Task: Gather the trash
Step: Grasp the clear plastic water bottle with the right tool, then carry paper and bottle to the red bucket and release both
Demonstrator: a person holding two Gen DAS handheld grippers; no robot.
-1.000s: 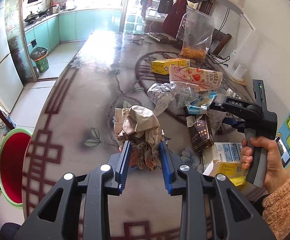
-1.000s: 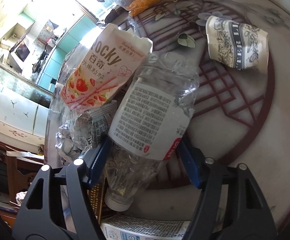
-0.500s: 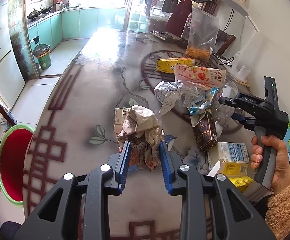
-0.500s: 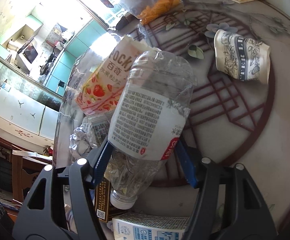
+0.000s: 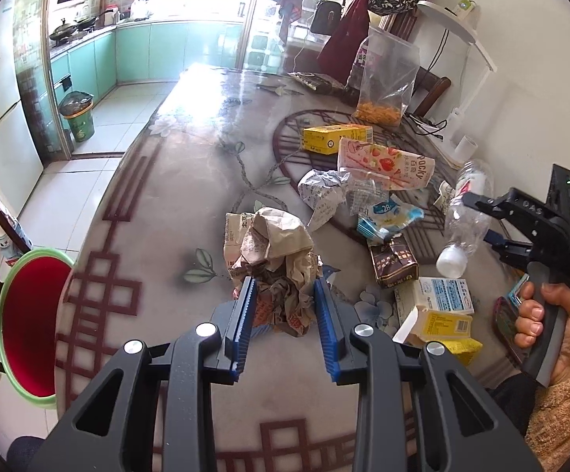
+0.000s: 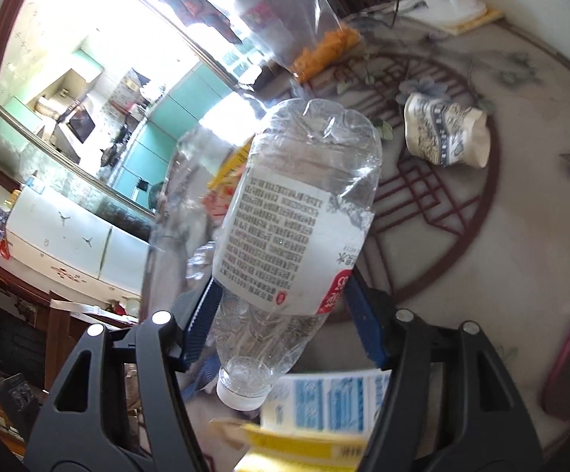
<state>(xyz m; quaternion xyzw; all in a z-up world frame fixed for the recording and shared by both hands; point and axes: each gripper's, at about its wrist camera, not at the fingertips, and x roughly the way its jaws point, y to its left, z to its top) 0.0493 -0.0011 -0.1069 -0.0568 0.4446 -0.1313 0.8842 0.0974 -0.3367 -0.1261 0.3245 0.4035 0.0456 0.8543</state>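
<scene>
Crumpled brown paper [image 5: 281,251] sits between the blue pads of my left gripper [image 5: 285,314], which is shut on its lower part just above the patterned table [image 5: 159,204]. My right gripper [image 6: 281,314] is shut on a clear plastic bottle [image 6: 297,216] with a white label, cap end toward the camera. In the left wrist view that bottle [image 5: 462,220] hangs in the air at the right, held by the right gripper [image 5: 493,232] in a person's hand. Below it lies a trash pile: a Pocky box [image 5: 387,163], a brown carton [image 5: 393,261] and a white-blue carton [image 5: 438,295].
A yellow box [image 5: 336,137] and a clear bag of orange snacks [image 5: 383,86] stand farther back. A crushed paper cup [image 6: 446,133] lies on the round table pattern. A red stool [image 5: 29,322] stands left of the table, a green bin [image 5: 78,118] on the kitchen floor.
The right gripper has risen with the bottle, lifting it off the pile. The left gripper has shifted slightly over the table, the crumpled paper staying between its pads.
</scene>
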